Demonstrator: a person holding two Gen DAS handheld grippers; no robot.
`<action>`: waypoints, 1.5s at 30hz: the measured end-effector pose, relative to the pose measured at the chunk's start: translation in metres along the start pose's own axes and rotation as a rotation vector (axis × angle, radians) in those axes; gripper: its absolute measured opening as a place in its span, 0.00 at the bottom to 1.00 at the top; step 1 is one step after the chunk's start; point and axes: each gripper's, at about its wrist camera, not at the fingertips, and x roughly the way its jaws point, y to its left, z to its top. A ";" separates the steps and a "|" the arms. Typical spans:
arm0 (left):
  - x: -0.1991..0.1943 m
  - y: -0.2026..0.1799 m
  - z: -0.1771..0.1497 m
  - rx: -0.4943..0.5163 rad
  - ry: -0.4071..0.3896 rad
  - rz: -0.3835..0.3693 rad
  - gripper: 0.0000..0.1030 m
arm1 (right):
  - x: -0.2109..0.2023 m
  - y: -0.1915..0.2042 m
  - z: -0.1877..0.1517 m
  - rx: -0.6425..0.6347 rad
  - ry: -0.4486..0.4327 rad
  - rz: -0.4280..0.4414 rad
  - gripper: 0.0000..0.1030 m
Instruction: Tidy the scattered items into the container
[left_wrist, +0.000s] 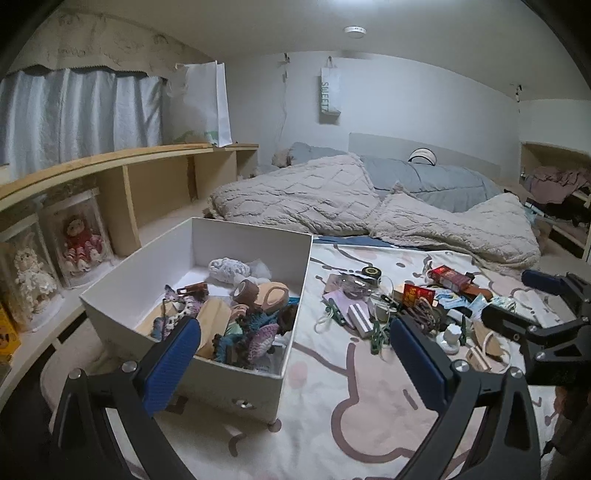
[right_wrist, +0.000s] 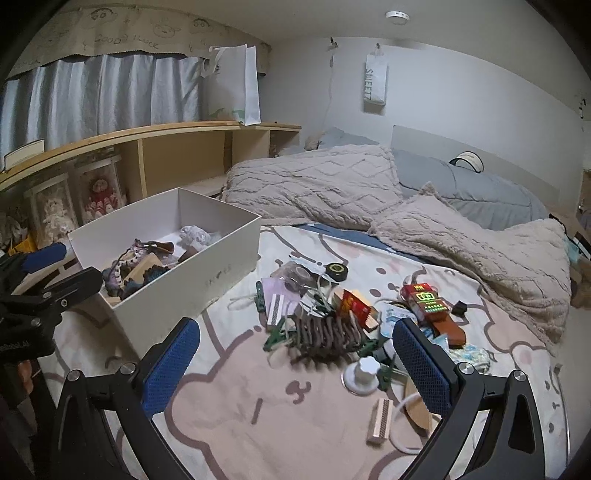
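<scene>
A white box (left_wrist: 236, 384) sits on the bed at left, holding several items such as tape rolls (left_wrist: 245, 291) and crocheted pieces (left_wrist: 258, 336); it also shows in the right wrist view (right_wrist: 184, 291). A pile of scattered items (right_wrist: 343, 317) lies to its right: a red carton (right_wrist: 424, 301), a brown woven piece (right_wrist: 328, 332), a white knob (right_wrist: 364, 373), green clips, a black tape roll (right_wrist: 335, 269). My left gripper (left_wrist: 295, 354) is open and empty, above the box's near right corner. My right gripper (right_wrist: 295, 358) is open and empty, just short of the pile.
A cartoon-print sheet (right_wrist: 258, 406) covers the bed. Beige blankets (right_wrist: 461, 236) and a grey duvet lie behind the pile. A wooden shelf (left_wrist: 110, 166) with boxed dolls runs along the left. The right gripper shows at the right edge of the left view (left_wrist: 546, 317).
</scene>
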 end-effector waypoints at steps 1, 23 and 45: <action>-0.002 -0.001 -0.002 0.002 0.002 0.000 1.00 | -0.002 -0.002 -0.002 0.003 -0.002 0.000 1.00; -0.024 -0.010 -0.019 0.012 0.029 0.030 1.00 | -0.020 -0.012 -0.024 0.005 -0.009 0.039 1.00; -0.027 -0.012 -0.015 -0.011 0.025 0.007 1.00 | -0.022 -0.011 -0.024 0.012 0.004 0.036 1.00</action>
